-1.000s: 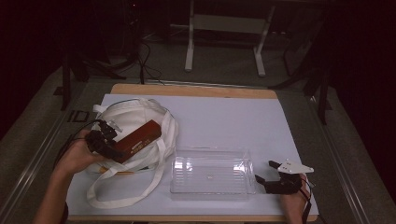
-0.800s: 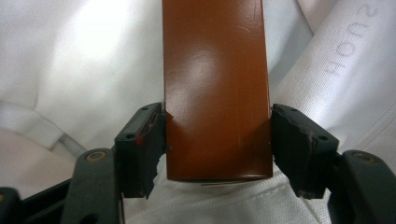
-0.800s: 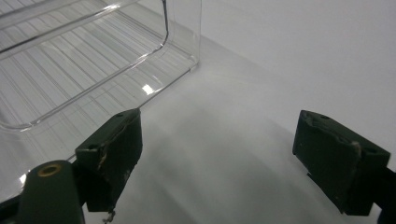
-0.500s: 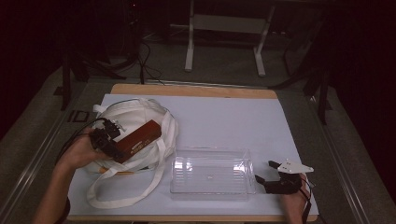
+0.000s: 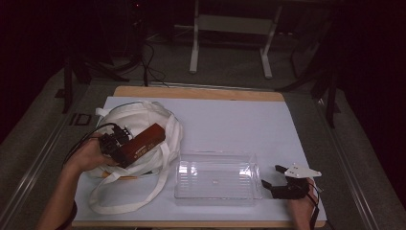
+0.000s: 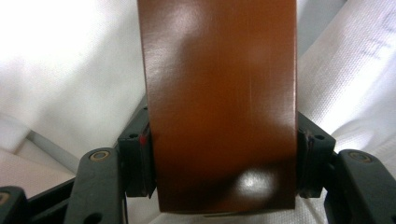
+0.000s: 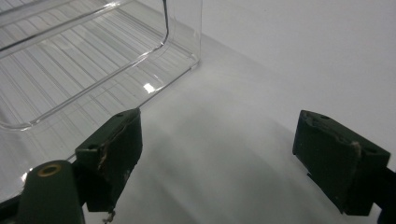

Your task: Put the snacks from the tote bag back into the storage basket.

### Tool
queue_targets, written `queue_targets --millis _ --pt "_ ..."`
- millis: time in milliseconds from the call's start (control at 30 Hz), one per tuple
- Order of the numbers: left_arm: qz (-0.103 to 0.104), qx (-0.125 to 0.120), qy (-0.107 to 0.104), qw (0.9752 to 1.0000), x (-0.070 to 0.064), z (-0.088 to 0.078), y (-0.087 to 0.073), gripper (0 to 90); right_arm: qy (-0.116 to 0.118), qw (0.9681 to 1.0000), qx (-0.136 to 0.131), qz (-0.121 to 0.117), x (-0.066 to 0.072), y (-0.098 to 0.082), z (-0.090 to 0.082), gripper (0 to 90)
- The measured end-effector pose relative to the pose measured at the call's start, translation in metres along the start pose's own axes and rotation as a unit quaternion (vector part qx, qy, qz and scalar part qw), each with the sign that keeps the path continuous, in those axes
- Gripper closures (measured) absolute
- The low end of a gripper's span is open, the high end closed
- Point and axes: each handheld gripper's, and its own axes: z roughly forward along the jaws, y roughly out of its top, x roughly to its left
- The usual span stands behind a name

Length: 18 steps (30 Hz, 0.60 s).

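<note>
Lifting brown box [image 5: 143, 142] higher over white bag [image 5: 143, 120], left tongs [image 5: 115, 146] clamped

This looks like a lab or test room, not a home. A wooden bench [image 5: 201, 92] has a white sheet [image 5: 230, 129] laid flat over it. Around it the room is dark, and light falls on the bench alone. The floor [image 5: 230, 67] is grey carpet. Past the far edge of the bench stands a grey metal frame [image 5: 230, 28] with legs, like the base of another bench. Black cables [image 5: 151, 62] lie loose on the floor beside it. Metal rails [image 5: 33, 163] run along both sides of the bench.
</note>
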Motion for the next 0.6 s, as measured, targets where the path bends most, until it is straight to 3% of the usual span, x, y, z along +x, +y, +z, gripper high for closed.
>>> queue_targets --millis 600 --pt "0.011 0.027 0.005 0.9996 -0.003 0.012 0.003 39.6 0.000 1.0000 0.000 0.000 0.000 0.000 0.000 15.8"
